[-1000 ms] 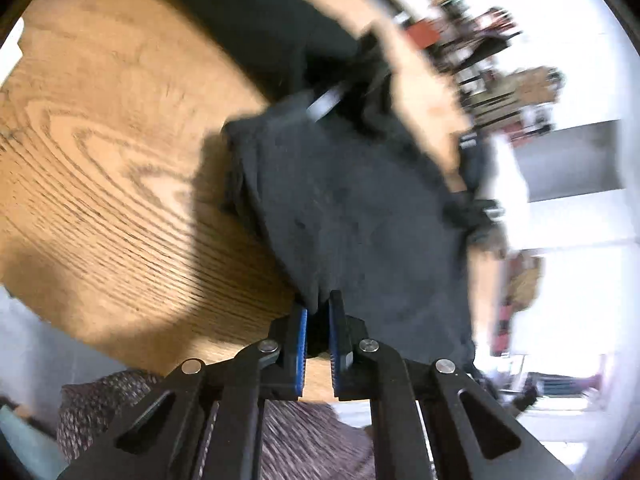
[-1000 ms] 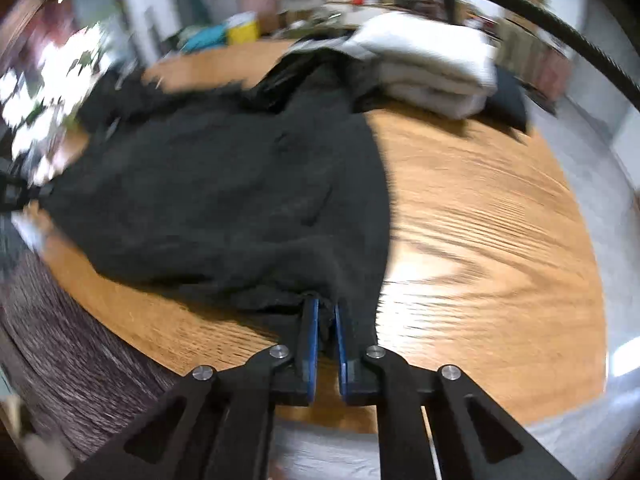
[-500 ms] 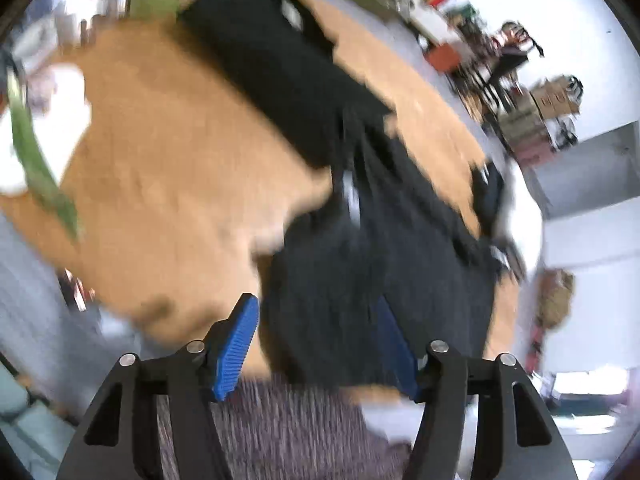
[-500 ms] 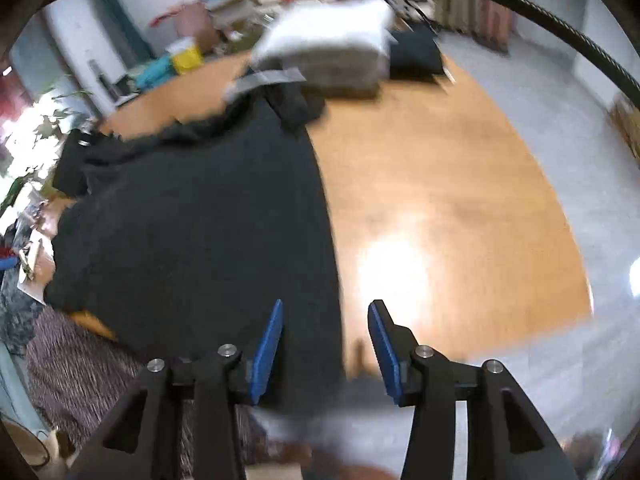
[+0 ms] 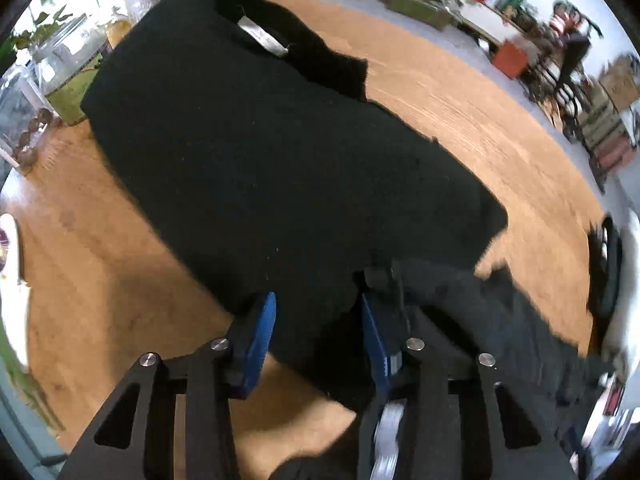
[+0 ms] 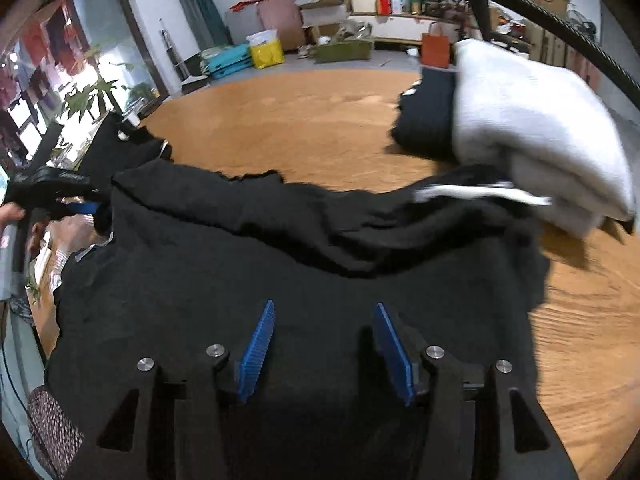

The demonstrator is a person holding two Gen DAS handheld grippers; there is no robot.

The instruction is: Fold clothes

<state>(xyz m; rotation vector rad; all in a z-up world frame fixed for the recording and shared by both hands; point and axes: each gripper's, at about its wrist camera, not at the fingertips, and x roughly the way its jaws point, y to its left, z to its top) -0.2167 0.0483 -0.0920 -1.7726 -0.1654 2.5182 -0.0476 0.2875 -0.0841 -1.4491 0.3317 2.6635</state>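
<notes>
Both wrist views low, close over black garment (image 5: 280, 168), shared.

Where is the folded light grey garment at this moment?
In the right wrist view the folded light grey garment lies at the upper right on the round wooden table, beside a folded black garment, beyond the spread black garment.

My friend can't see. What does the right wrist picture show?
An open hand-held gripper hovers over a black shirt spread on a wooden table. A folded white cloth sits at the far right.
</notes>
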